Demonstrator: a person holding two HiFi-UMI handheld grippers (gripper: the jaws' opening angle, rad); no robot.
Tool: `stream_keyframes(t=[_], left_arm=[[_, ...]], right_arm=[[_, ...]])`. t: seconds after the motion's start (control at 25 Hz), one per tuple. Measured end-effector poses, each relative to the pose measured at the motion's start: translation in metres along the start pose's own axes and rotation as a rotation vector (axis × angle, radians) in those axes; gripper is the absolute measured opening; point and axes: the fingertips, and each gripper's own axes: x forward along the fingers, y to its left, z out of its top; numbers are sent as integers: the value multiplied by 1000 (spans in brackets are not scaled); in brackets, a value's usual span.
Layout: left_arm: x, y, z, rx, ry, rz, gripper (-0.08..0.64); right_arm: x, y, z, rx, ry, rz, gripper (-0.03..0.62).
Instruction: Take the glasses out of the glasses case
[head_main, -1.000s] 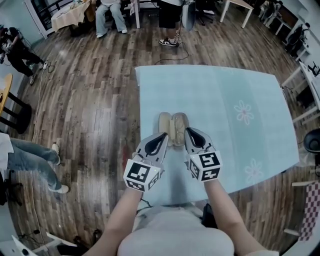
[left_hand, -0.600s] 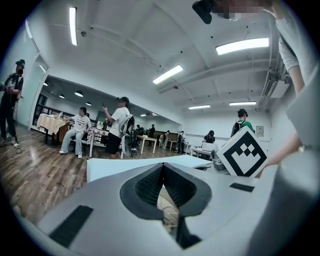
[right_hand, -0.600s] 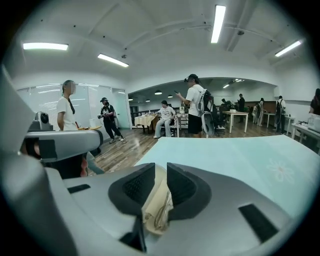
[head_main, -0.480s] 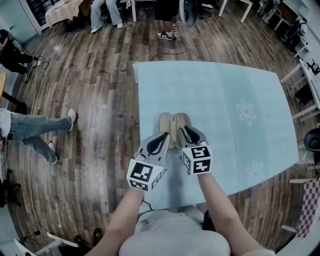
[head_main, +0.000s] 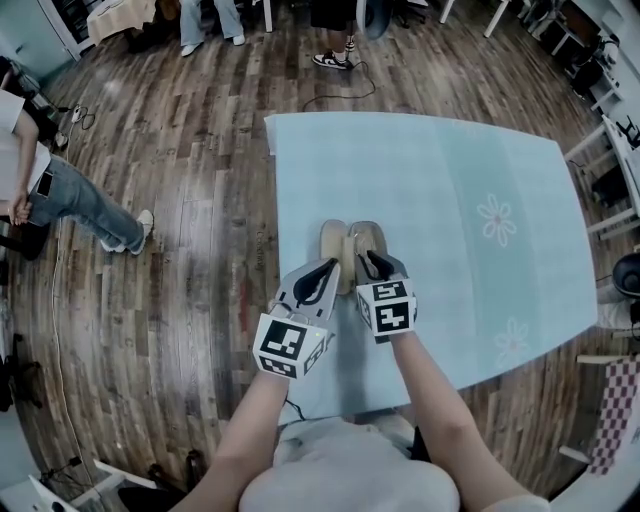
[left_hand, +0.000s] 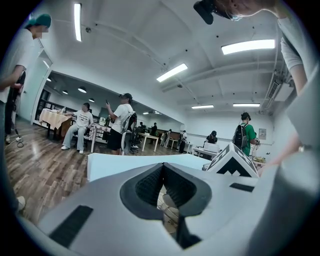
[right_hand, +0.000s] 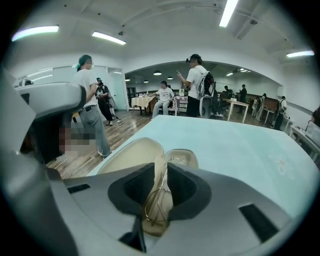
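The right gripper (right_hand: 160, 176) had its jaws clamped on the glasses (right_hand: 158, 205), the wire frame running up the narrow gap between the pads, over the open case (right_hand: 132, 152) just beyond the tips. A slow, straight lift would suit, with the left gripper (left_hand: 162, 170), jaws clenched tip to tip on nothing visible, steadying the case. Only the right gripper view showed the frame; the head view hid it beneath the grippers, and the left gripper view caught a sliver of case.
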Motion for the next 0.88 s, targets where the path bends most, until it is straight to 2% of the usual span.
stream_keyframes(t=[0.52, 0.72, 0.88], left_arm=[[5, 10, -4, -23, 1, 21, 8], [9, 13, -5, -29, 5, 25, 8], [7, 13, -5, -33, 2, 28, 9]], right_arm=[[21, -11, -24, -11, 149, -38, 106], [29, -14, -29, -28, 218, -27, 95], [30, -11, -31, -61, 298, -62, 74]])
